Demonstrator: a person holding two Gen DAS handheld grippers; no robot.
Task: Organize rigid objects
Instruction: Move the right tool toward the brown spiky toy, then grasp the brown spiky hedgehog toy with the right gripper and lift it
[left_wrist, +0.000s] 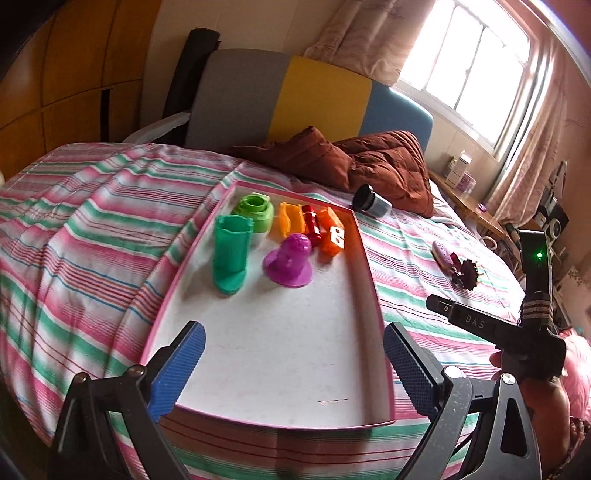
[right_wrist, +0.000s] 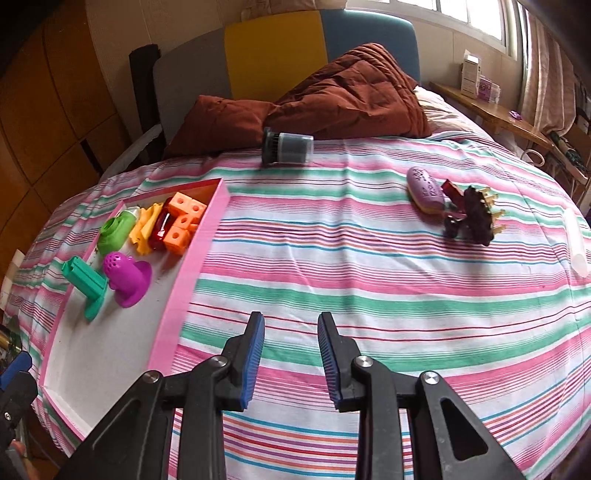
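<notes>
A pink-rimmed white tray (left_wrist: 369, 258) (right_wrist: 192, 266) lies on the striped bed. It holds a green piece (left_wrist: 231, 254) (right_wrist: 86, 286), a purple piece (left_wrist: 290, 264) (right_wrist: 127, 275), a lime piece (left_wrist: 255, 210), a yellow-orange piece (left_wrist: 290, 219), a red piece (left_wrist: 312, 223) and orange blocks (left_wrist: 332, 232) (right_wrist: 183, 221). On the bedspread lie a dark cylinder (right_wrist: 286, 146) (left_wrist: 371, 205), a purple oval piece (right_wrist: 424, 190) and a dark comb-like piece (right_wrist: 472, 216). My left gripper (left_wrist: 293, 356) is open over the tray's near end, empty. My right gripper (right_wrist: 291, 354) is open over the bedspread, empty.
A brown quilt (right_wrist: 343, 96) is heaped at the headboard (right_wrist: 273, 55). A white tube (right_wrist: 576, 243) lies at the bed's right edge. A wooden side table (right_wrist: 491, 110) with boxes stands by the window. Wooden cabinets are at the left.
</notes>
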